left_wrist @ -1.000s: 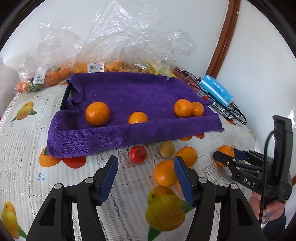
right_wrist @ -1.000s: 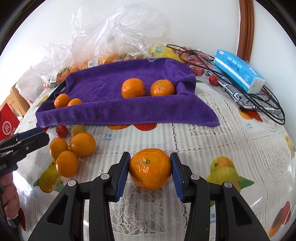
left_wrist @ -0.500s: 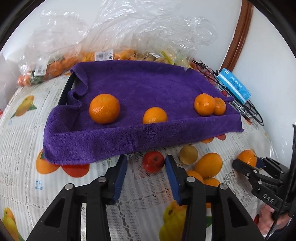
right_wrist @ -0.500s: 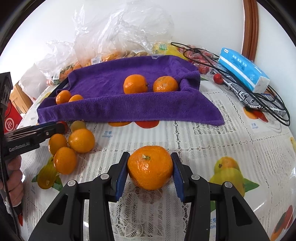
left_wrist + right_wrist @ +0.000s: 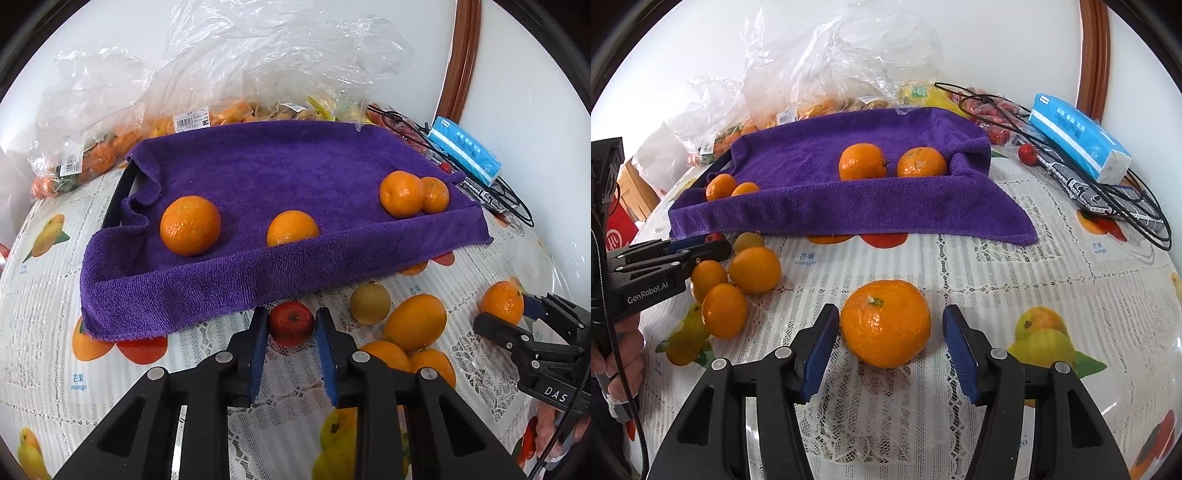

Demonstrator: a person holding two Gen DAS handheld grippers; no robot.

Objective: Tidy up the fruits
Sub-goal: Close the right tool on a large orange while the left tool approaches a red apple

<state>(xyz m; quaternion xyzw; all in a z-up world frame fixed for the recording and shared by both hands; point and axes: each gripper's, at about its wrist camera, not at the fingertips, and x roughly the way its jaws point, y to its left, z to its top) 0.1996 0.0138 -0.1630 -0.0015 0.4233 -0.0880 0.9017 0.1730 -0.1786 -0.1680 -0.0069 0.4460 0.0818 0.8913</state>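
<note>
A tray draped with a purple towel [image 5: 258, 173] holds several oranges, among them a big one [image 5: 190, 225] at left and a pair [image 5: 400, 194] at right. In the left wrist view my left gripper [image 5: 290, 326] has its jaws on both sides of a small red apple [image 5: 291, 323] just in front of the tray. In the right wrist view my right gripper [image 5: 888, 341] is open, with gaps on both sides of a large orange [image 5: 885, 323] that rests on the tablecloth. The towel-covered tray [image 5: 849, 206] lies beyond it.
Loose oranges [image 5: 415, 323] and a greenish fruit [image 5: 370, 302] lie right of the apple. Plastic bags of fruit [image 5: 229, 66] stand behind the tray. A blue tissue pack [image 5: 1078, 138], black cables [image 5: 1126, 206] and small red fruits lie at far right.
My left gripper moved forward and narrowed around the red apple. My right gripper opened and let go of the large orange, which now sits on the table.
</note>
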